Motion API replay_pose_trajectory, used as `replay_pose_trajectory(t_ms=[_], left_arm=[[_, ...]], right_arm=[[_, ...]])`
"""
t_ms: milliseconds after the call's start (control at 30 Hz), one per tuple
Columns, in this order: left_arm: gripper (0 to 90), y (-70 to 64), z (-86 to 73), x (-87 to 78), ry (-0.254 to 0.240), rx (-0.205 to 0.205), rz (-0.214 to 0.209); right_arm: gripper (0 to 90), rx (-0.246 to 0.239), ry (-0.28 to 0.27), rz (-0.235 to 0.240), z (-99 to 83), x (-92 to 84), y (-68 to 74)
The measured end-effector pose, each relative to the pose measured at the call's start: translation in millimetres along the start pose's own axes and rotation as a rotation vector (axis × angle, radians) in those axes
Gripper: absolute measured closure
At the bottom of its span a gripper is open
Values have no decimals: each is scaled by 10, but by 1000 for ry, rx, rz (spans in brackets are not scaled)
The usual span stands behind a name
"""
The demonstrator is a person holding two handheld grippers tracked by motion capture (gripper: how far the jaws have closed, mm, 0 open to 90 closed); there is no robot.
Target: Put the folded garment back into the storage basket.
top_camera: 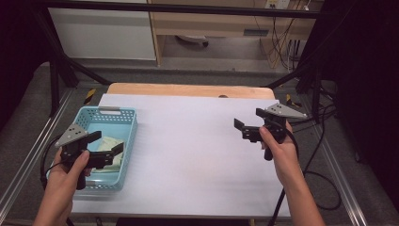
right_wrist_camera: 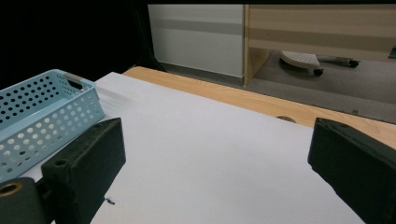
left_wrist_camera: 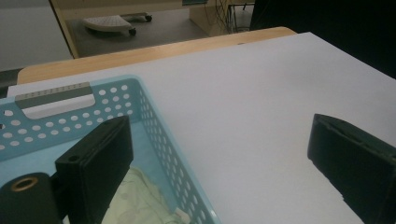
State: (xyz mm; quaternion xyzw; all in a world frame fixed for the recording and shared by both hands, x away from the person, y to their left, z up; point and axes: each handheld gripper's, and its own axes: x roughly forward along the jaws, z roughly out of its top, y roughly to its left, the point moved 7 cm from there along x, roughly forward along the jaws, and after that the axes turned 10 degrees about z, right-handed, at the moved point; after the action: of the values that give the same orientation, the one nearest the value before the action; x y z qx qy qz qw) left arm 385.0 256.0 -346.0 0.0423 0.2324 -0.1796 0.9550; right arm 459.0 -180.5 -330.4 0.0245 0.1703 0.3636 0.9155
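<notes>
Plastic in pale blue forms the perforated rectangular basket at the table's left edge, where a crumpled cream cloth lies inside. The left gripper hangs over it, blocky black jaws spread wide and empty. The right gripper, likewise agape, hovers above the smooth white tabletop, well apart from the basket.

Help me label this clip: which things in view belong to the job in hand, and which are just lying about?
In the job:
- blue basket
- pale cloth lying in it
- left claw, open over the basket
- right claw, open above the white sheet

Lying about:
- wooden tabletop
- castor base on the floor
</notes>
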Motion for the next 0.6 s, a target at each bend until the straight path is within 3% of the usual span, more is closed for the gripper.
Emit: replay_pose_trajectory(t_ms=[600], left_arm=[[67, 25, -51, 24, 7, -4, -5]], right_arm=[[46, 29, -5, -33, -297, -243, -160]])
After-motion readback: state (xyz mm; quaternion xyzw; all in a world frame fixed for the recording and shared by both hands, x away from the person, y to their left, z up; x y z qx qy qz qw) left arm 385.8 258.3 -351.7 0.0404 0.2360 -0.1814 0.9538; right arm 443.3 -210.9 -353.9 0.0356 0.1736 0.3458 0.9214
